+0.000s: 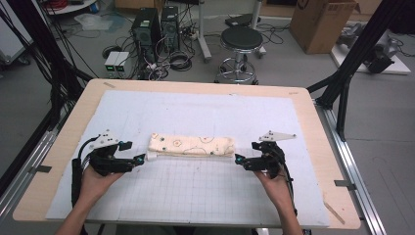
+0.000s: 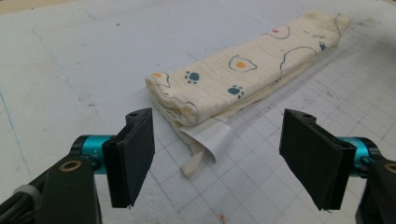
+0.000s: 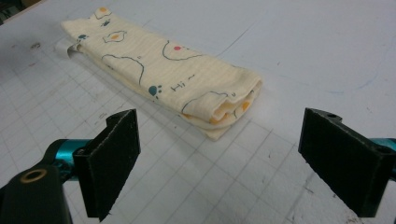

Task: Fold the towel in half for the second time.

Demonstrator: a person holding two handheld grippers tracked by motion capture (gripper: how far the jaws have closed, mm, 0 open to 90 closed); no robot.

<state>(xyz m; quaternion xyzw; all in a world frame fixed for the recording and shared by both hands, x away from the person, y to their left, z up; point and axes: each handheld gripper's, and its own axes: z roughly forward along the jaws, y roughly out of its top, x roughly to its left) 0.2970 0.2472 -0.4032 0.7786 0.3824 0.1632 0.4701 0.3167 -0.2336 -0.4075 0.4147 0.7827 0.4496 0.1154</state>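
- Folded cream muslin cloth (image 1: pixel 191 145) printed with fried eggs, teal paw marks and dark outline shapes: lies flat as a long narrow bundle, several layers thick, near the middle of the counter, its length running left to right in the high view.
- White care label (image 2: pixel 211 136): sticks out from under the cloth's left end, curling onto the mat; a thin cream strip of cloth trails from beneath it toward the left tool.
- Cloth's right end (image 3: pixel 236 100): a rounded fold with the stacked layer edges showing, resting on the mat.
- Left tool (image 1: pixel 139 160), black with teal fittings: held low over the mat just beside the cloth's left end, pointing at it. Jaws stand wide apart with nothing between them; the cloth end and label lie ahead of the pads (image 2: pixel 135 149), untouched.
- Right tool (image 1: pixel 240 159), same make: held low just beside the cloth's right end, pointing at it. Jaws stand wide apart and hold nothing; the fold lies ahead of the pads (image 3: pixel 114 158), apart from them.
- Grey three-cornered plates: one on top of each tool.
- White mat ruled with a fine grid (image 1: pixel 195 191): covers most of the counter, carries the cloth, marked with faint scuffs.
- Pale wooden counter (image 1: pixel 73 127): bare border all round the mat.
- Beyond the counter: black round stool (image 1: pixel 241 39), computer towers (image 1: pixel 156 27), brown cardboard box (image 1: pixel 320 22), loose cables on the grey floor.
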